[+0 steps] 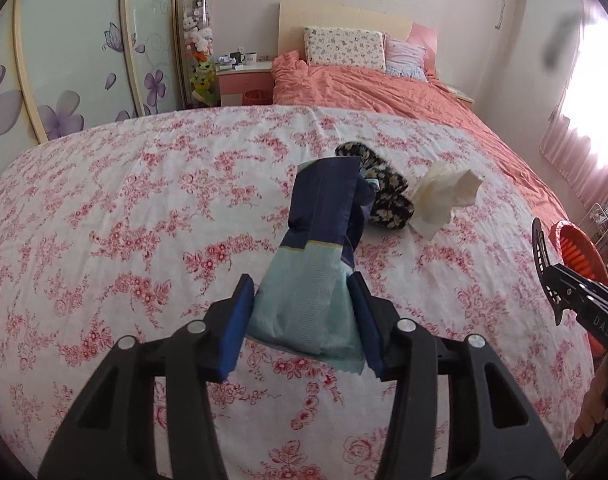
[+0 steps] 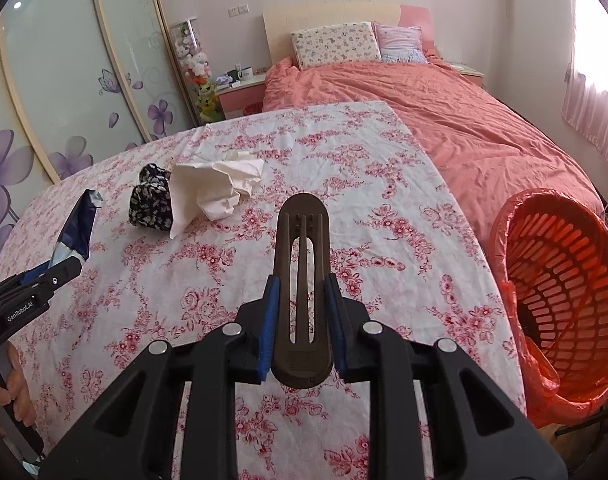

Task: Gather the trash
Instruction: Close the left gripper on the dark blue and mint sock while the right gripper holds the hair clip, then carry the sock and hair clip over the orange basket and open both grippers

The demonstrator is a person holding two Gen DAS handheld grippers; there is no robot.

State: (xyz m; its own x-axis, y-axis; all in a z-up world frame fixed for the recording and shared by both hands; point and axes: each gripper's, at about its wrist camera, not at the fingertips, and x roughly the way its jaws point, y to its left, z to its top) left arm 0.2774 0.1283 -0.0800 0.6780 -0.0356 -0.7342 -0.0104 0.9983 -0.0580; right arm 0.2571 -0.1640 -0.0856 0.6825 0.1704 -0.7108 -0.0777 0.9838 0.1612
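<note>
Wrapper lengthwise away from left gripper, upright.

The wrapper looked like thin glossy plastic film, the tissue was crumpled matte paper. The brown slotted clip was smooth hard plastic, the basket shiny orange plastic, and the flowered sheet was soft wrinkled cloth.

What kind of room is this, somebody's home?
Most likely a home bedroom: a bed with pillows against a headboard, a nightstand beside it, and a wardrobe with flower-patterned sliding doors along the wall.
</note>
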